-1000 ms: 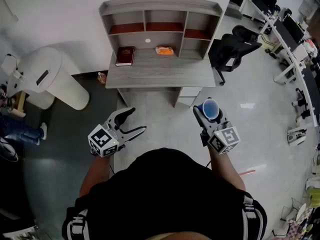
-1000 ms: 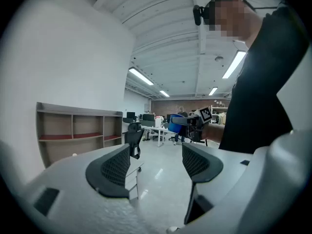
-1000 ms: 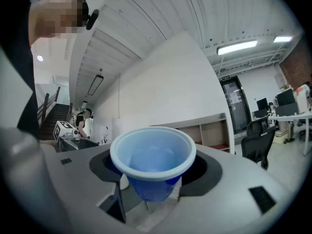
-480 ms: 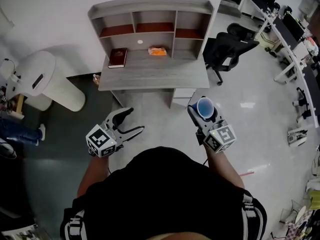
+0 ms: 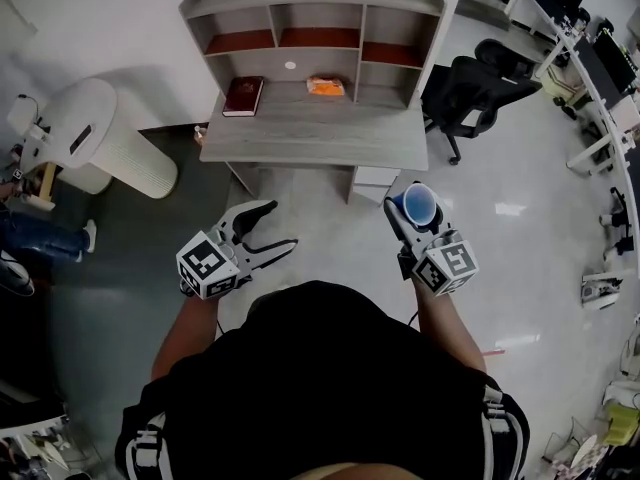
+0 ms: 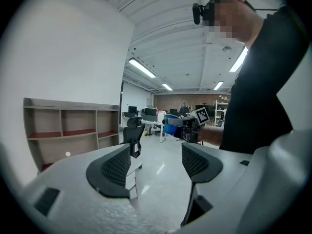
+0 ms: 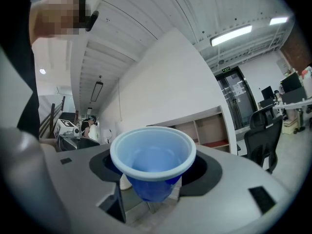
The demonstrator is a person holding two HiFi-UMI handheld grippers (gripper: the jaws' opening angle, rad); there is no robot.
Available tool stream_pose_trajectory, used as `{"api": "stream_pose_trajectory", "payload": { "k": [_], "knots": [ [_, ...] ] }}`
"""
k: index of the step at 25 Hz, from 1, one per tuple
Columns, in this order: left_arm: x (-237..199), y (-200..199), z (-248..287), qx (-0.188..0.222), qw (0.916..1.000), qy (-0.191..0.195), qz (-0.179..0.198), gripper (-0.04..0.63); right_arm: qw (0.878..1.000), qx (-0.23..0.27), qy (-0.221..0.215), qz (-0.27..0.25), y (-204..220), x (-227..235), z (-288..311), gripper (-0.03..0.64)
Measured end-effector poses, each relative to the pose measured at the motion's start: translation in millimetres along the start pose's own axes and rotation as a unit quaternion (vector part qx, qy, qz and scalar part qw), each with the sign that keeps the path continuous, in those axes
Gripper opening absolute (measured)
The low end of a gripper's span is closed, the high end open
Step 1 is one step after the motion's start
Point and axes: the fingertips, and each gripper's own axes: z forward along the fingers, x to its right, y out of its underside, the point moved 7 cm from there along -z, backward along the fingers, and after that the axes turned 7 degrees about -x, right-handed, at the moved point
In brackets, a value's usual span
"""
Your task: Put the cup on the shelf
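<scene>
A blue cup (image 5: 420,205) (image 7: 153,163) stands upright between the jaws of my right gripper (image 5: 415,216) (image 7: 155,172), which is shut on it, mouth up. The grey shelf unit (image 5: 312,38) with several open compartments sits on a grey desk (image 5: 315,133) ahead of me, well beyond both grippers. The shelf (image 7: 207,129) also shows behind the cup in the right gripper view. My left gripper (image 5: 264,236) (image 6: 153,165) is held at waist height to the left, jaws open with nothing between them.
On the desk lie a dark red book (image 5: 243,96) and an orange packet (image 5: 325,86). A black office chair (image 5: 478,83) stands right of the desk, a white cylindrical appliance (image 5: 105,138) left of it. Office desks (image 5: 600,88) line the right side.
The desk and shelf have shifted slightly in the head view as I move. Both grippers keep their pose; the cup stays gripped.
</scene>
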Motion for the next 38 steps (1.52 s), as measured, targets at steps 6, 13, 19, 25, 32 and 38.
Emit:
{"api": "stream_pose_trajectory", "payload": {
  "k": [6,13,19,25,32,38],
  "knots": [
    [-28,9,0,0.007,0.9992,-0.027,-0.028,0.333,1.000,-0.008,-0.010,0.003,0,9,28,0.302],
    [-111,14,-36,0.043,0.9955,-0.079,-0.030,0.257,1.000,-0.005,0.015,-0.017,-14,11,76,0.302],
    [-191,8,-29,0.073,0.9916,-0.101,-0.033,0.046,0.999,-0.014,0.044,-0.008,-16,24,126,0.302],
    [-259,5,-23,0.075,0.9932,-0.079,-0.042,0.017,0.997,-0.032,0.068,-0.013,-17,30,184,0.302],
    [-332,10,-29,0.083,0.9930,-0.059,-0.061,0.015,0.996,-0.042,0.078,-0.022,-29,27,251,0.302],
    [-379,9,-36,0.089,0.9940,-0.034,-0.053,0.015,0.994,-0.045,0.090,-0.028,-37,21,298,0.302]
  ]
}}
